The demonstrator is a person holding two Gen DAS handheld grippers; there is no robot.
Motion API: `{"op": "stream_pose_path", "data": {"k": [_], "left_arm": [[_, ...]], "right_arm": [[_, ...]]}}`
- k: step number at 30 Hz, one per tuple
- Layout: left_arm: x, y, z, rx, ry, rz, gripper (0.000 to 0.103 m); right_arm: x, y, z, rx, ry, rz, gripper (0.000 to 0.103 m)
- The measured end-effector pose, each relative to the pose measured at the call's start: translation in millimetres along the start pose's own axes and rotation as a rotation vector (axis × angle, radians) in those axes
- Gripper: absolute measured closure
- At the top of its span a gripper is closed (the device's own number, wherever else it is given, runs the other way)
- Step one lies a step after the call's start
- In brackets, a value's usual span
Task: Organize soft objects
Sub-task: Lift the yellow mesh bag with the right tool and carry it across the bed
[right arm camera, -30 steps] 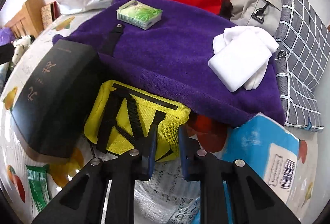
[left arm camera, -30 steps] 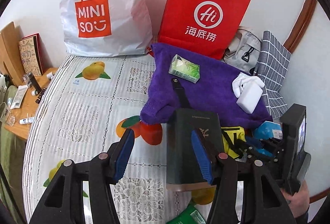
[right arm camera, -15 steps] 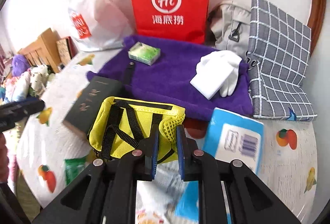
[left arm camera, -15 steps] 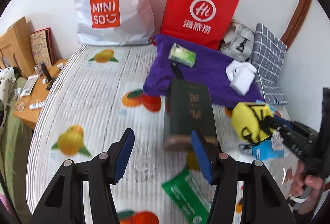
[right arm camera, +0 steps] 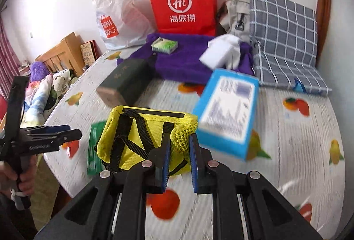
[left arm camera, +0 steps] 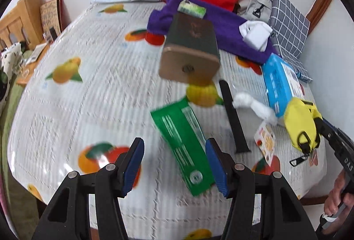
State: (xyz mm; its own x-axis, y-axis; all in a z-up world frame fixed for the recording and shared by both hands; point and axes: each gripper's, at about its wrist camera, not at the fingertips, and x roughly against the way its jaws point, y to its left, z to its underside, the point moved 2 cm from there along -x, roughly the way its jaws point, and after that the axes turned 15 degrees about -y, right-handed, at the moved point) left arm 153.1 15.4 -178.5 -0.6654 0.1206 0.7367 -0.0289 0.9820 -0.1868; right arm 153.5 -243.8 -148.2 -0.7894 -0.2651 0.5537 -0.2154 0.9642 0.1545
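My right gripper (right arm camera: 179, 151) is shut on a yellow pouch (right arm camera: 141, 136) with black straps and holds it lifted above the table near its front. The pouch also shows at the right of the left wrist view (left arm camera: 301, 122). My left gripper (left arm camera: 174, 158) is open and empty, low over a green packet (left arm camera: 183, 142). A purple towel (right arm camera: 181, 60) lies at the back with a white folded cloth (right arm camera: 221, 54) and a small green tissue pack (right arm camera: 164, 45) on it. A grey checked cushion (right arm camera: 285, 41) lies at the back right.
A dark green box (left arm camera: 190, 45) lies mid-table. A blue pack (right arm camera: 225, 107) lies right of the pouch. A red paper bag (right arm camera: 183, 1), a white Miniso bag (right arm camera: 115, 16) and a grey bag (right arm camera: 236, 14) stand at the wall. A black strap (left arm camera: 234, 118) lies on the fruit-print tablecloth (left arm camera: 88, 85).
Both grippers have pulled back toward the table's front. The right gripper has lifted the yellow pouch off the table and carried it back. The left gripper stayed open.
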Motion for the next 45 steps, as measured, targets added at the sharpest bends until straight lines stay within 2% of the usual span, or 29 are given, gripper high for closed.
{"op": "stream_pose_path", "data": {"k": [5,8,14,18,20,21,23,25,27,28,29,32,36,39,45], "left_arm": [[-5,-2,12,0.041,0.012,-0.002,0.042],[-15,-4,16,0.066,0.03,0.0,0.042],[-32,-9,22,0.083,0.042,-0.012,0.041],[-39,-14,18,0.078,0.015,-0.017,0.033],[-43,-18,16,0.068,0.004,-0.021,0.026],[-46,-22,15,0.055,-0.005,-0.027,0.025],[-48,-25,13,0.023,-0.024,-0.045,0.026],[-51,-27,12,0.012,-0.052,-0.072,0.029],[-54,-33,12,-0.05,-0.056,-0.101,0.034],[-55,-35,12,-0.081,-0.061,-0.125,0.042],[-55,-35,11,-0.097,-0.068,-0.137,0.051],[-51,-31,11,-0.102,-0.072,-0.116,0.061],[-47,-26,12,-0.107,-0.068,-0.09,0.066],[-45,-25,14,-0.092,-0.066,-0.073,0.07],[-40,-21,17,-0.056,-0.057,-0.016,0.079]], "right_arm": [[19,-15,24,-0.011,0.016,0.001,0.087],[24,-24,40,-0.012,0.034,0.02,0.087],[16,-54,69,-0.042,0.095,0.095,0.086],[10,-64,82,-0.053,0.124,0.104,0.084],[9,-66,87,-0.057,0.131,0.088,0.08],[10,-66,89,-0.055,0.133,0.08,0.079],[14,-67,90,-0.059,0.127,0.065,0.071],[17,-69,92,-0.063,0.119,0.063,0.049],[17,-70,92,-0.062,0.114,0.072,0.042],[17,-70,93,-0.067,0.115,0.074,0.042],[15,-70,94,-0.074,0.119,0.072,0.041],[6,-71,97,-0.098,0.14,0.072,0.041],[2,-62,98,-0.065,0.12,0.091,0.042],[1,-58,99,-0.053,0.104,0.08,0.074],[4,-58,93,-0.069,0.096,0.077,0.076]]}}
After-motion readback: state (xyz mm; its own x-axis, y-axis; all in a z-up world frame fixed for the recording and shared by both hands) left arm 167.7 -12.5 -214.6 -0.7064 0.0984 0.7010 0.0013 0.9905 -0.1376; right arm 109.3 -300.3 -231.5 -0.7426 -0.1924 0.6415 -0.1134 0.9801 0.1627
